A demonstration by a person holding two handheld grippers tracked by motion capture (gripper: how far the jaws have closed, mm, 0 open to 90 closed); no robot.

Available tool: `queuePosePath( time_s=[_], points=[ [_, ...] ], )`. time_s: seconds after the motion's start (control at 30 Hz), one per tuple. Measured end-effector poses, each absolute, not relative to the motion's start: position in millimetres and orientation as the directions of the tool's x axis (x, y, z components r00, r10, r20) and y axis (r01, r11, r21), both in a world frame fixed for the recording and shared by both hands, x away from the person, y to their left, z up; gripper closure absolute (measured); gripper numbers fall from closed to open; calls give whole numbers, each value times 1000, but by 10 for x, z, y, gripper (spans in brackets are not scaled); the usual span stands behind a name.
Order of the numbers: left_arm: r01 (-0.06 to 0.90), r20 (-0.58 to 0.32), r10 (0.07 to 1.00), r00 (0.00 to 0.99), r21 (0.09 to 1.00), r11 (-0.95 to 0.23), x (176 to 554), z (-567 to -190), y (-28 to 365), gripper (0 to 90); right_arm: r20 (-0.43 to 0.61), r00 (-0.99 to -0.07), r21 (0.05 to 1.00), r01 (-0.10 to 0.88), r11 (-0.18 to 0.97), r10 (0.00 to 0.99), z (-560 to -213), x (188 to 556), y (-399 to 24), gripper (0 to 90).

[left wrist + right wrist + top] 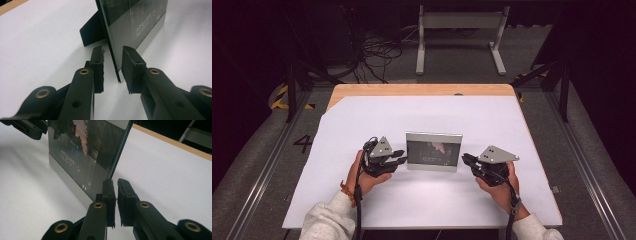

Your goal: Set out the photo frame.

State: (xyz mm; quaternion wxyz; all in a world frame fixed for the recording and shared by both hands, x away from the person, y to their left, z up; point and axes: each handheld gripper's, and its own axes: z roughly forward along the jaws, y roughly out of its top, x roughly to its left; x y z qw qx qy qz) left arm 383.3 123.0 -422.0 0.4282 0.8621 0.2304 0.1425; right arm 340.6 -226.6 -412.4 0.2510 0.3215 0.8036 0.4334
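Note:
A silver-rimmed picture frame (434, 150) stands upright on the white sheet, its dark glass face toward the person. In the left gripper view the frame (135, 22) rests on a black back stand (92, 30). My left gripper (401, 157) is at the frame's left edge. Its jaws (112, 50) are open astride that edge, with a gap on each side. My right gripper (464, 159) is at the frame's right edge. Its jaws (114, 181) stand a narrow slit apart with nothing in the slit, and the frame (82, 152) is just beyond their tips. The left gripper (30, 127) also appears at the top left of the right gripper view.
A white sheet (412, 115) covers most of the wooden table (422, 89). On the floor behind the table are a white rack (459, 20) and tangled cables (377, 50). Metal rails run along both sides of the table.

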Motion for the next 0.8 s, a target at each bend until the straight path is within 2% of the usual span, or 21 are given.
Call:
queuePosePath(
  time_s=[0.8],
  points=[
    [273, 64, 528, 847, 799, -535, 3400, -4250, 1649, 695, -134, -679, 826, 325, 460, 722, -4270, 3470, -2159, 839]
  ],
)
